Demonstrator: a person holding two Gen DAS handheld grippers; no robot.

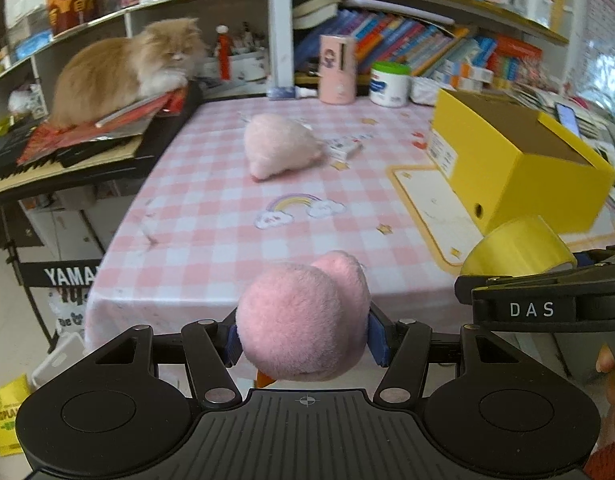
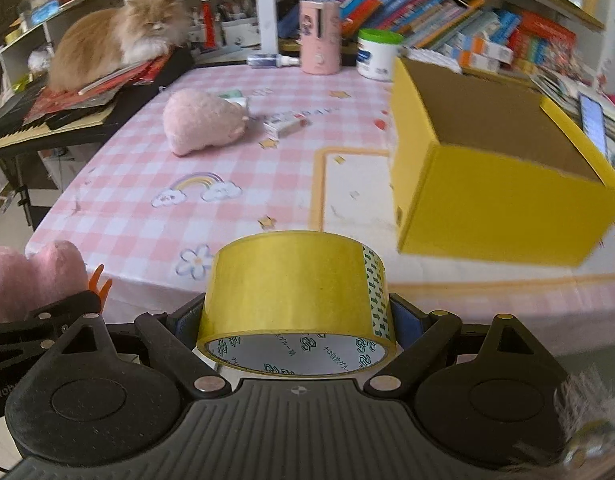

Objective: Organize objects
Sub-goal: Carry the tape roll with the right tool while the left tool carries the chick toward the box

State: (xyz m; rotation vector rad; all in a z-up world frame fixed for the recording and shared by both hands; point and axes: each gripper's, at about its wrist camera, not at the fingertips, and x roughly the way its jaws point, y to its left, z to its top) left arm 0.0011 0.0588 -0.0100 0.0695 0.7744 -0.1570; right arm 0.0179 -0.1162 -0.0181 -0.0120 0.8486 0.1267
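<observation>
My left gripper [image 1: 305,338] is shut on a pink plush toy [image 1: 303,320] with orange feet, held above the table's near edge; it also shows in the right wrist view [image 2: 31,276]. My right gripper [image 2: 295,320] is shut on a roll of yellow tape [image 2: 295,296], also seen in the left wrist view [image 1: 515,246]. An open yellow cardboard box [image 2: 503,200] stands on the table to the right, just beyond the tape, and shows in the left wrist view [image 1: 519,160]. A second pink plush [image 1: 281,146] lies mid-table, as the right wrist view shows [image 2: 205,124].
The table has a pink checked cloth [image 1: 211,216]. A small white carton [image 2: 285,123] lies beside the far plush. A pink cylinder [image 1: 337,68] and a white tub [image 1: 389,84] stand at the back. A ginger cat [image 1: 123,72] sits on a keyboard [image 1: 23,160] at left. Bookshelves line the back.
</observation>
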